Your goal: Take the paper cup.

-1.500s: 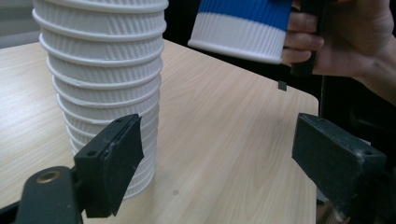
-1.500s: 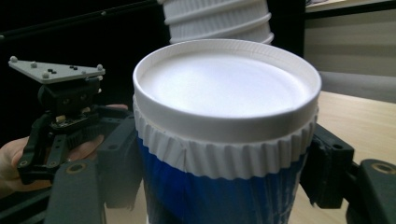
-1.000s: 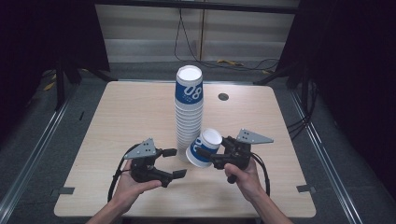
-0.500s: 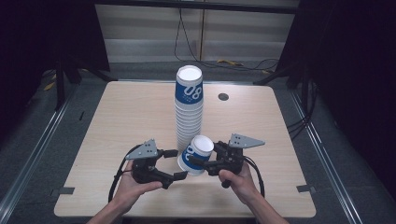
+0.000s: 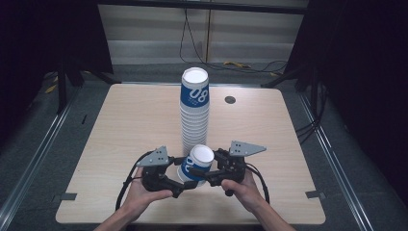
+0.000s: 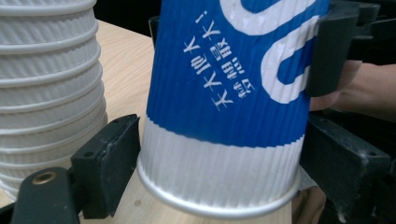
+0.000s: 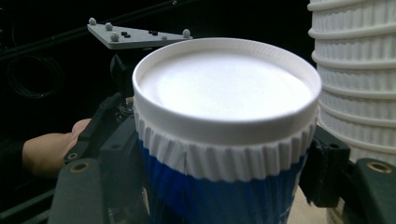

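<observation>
Tilting between both grippers' jaws, a ribbed blue-and-white paper cup (image 5: 196, 163), seemingly empty.

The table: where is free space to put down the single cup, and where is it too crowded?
The table is bare on the wide left part, beside the cup stack, and on the right part, past the small dark disc. The near middle is crowded: the left gripper, the right gripper and the single cup sit against the stack's foot.
</observation>
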Motion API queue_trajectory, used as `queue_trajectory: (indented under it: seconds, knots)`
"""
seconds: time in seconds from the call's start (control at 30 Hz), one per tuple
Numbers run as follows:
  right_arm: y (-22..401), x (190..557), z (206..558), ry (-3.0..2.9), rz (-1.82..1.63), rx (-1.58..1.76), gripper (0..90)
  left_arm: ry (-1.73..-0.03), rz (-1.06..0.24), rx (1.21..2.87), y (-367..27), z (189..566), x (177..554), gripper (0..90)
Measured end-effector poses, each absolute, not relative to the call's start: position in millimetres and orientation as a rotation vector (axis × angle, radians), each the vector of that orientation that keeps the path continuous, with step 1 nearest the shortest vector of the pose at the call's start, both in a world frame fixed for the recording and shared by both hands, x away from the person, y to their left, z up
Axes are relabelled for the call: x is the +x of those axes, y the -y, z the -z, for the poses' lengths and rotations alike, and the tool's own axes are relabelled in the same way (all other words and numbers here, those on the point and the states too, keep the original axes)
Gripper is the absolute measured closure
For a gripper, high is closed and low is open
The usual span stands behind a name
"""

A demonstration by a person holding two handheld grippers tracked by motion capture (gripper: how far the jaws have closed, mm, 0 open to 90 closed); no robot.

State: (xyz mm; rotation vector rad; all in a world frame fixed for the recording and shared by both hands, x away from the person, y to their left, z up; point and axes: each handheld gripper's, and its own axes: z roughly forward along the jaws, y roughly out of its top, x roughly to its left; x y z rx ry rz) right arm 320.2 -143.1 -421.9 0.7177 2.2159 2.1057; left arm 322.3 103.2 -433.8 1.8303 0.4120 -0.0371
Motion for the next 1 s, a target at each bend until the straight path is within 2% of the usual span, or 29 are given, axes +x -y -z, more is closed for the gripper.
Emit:
queue_trajectory:
  seconds: [0.23, 0.63, 0.8, 1.0]
  knots:
    - [140.0, 318.2, 421.3, -2.231, -2.079, 0.693, 28.9, -0.408, 0.027, 1.837, -101.4, 434.8, 321.3, 14.6]
    - [140.2, 318.1, 420.8, -2.273, -2.032, 0.668, 26.0, -0.359, -0.022, 1.9, -100.3, 432.3, 319.6, 20.7]
    - [139.7, 318.9, 421.7, -2.304, -2.009, 0.694, 17.1, -0.354, -0.015, 1.909, -99.7, 433.0, 319.0, 21.0]
    - [142.0, 320.5, 420.8, -2.317, -2.001, 0.743, 14.3, -0.365, -0.022, 1.913, -101.3, 433.9, 319.0, 21.1]
